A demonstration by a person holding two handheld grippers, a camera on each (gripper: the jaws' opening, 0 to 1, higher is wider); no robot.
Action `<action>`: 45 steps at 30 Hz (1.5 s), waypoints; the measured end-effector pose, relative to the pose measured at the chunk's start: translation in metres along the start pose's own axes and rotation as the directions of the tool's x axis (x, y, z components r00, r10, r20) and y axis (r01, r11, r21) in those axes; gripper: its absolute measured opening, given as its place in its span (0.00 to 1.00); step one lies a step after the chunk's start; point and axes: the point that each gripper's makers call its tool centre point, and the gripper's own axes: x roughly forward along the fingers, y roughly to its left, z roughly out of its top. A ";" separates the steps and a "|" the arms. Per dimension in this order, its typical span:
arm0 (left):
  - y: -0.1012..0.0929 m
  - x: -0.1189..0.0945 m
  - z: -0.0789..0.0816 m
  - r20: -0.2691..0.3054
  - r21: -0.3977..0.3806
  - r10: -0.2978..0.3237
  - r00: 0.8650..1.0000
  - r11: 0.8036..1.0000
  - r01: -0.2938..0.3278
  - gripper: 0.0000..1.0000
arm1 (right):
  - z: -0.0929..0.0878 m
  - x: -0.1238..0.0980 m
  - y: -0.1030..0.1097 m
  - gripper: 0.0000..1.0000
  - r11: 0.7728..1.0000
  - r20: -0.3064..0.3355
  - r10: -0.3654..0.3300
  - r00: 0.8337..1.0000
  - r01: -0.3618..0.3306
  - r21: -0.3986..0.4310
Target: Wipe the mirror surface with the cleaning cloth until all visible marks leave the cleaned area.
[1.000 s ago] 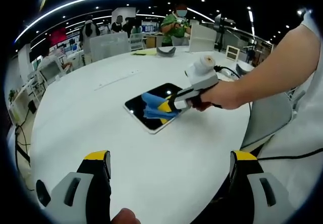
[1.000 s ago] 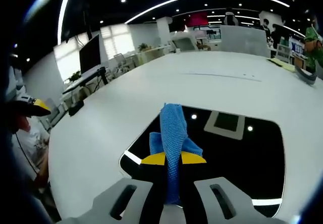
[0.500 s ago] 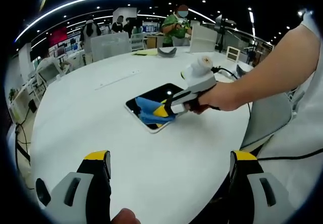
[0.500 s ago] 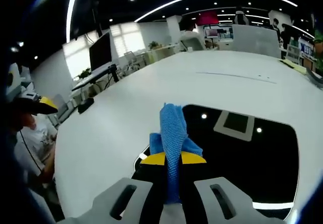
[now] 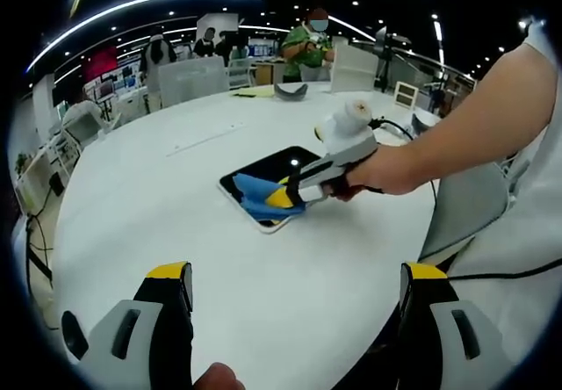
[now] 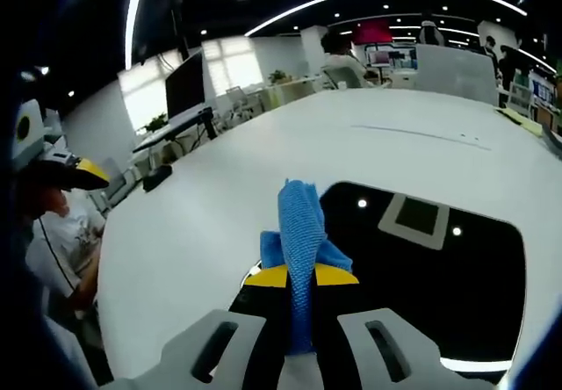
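A dark rectangular mirror with a white rim lies flat on the round white table. My right gripper is shut on a blue cleaning cloth and presses it on the mirror's near left corner. From the right gripper view the cloth sticks up between the yellow-tipped jaws, with the mirror reflecting ceiling lights beyond it. My left gripper hangs open above the table's near edge, holding nothing.
A grey bowl-like object and yellow paper lie at the table's far side. People stand behind it. A cable runs by the right gripper. Desks and monitors stand beyond the table in the right gripper view.
The right gripper has slid the cloth leftward across the mirror to its near left corner. The left gripper has stayed put.
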 end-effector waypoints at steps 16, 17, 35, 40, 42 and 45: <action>0.002 -0.001 -0.001 0.001 0.007 -0.006 1.000 1.000 0.006 0.99 | 0.000 0.000 0.001 0.04 1.000 -0.010 0.002 1.000 -0.002 -0.010; 0.002 -0.001 -0.002 -0.002 0.008 -0.006 1.000 1.000 0.006 0.99 | 0.000 0.000 0.001 0.04 1.000 -0.012 0.001 1.000 -0.001 -0.007; -0.002 0.002 -0.005 0.002 0.006 -0.016 1.000 1.000 0.016 0.99 | -0.006 -0.002 0.010 0.04 0.997 -0.053 0.031 0.998 -0.035 -0.075; -0.002 0.003 -0.006 0.003 0.002 -0.016 1.000 1.000 0.016 0.99 | -0.007 -0.003 0.012 0.03 0.994 -0.067 0.035 0.997 -0.041 -0.098; -0.003 0.003 -0.006 0.000 0.006 -0.017 1.000 1.000 0.017 0.99 | -0.007 -0.003 0.013 0.03 0.992 -0.072 0.045 0.996 -0.053 -0.113; -0.004 0.004 -0.006 -0.001 0.009 -0.020 1.000 1.000 0.020 0.99 | -0.008 -0.004 0.015 0.03 0.990 -0.080 0.063 0.995 -0.073 -0.120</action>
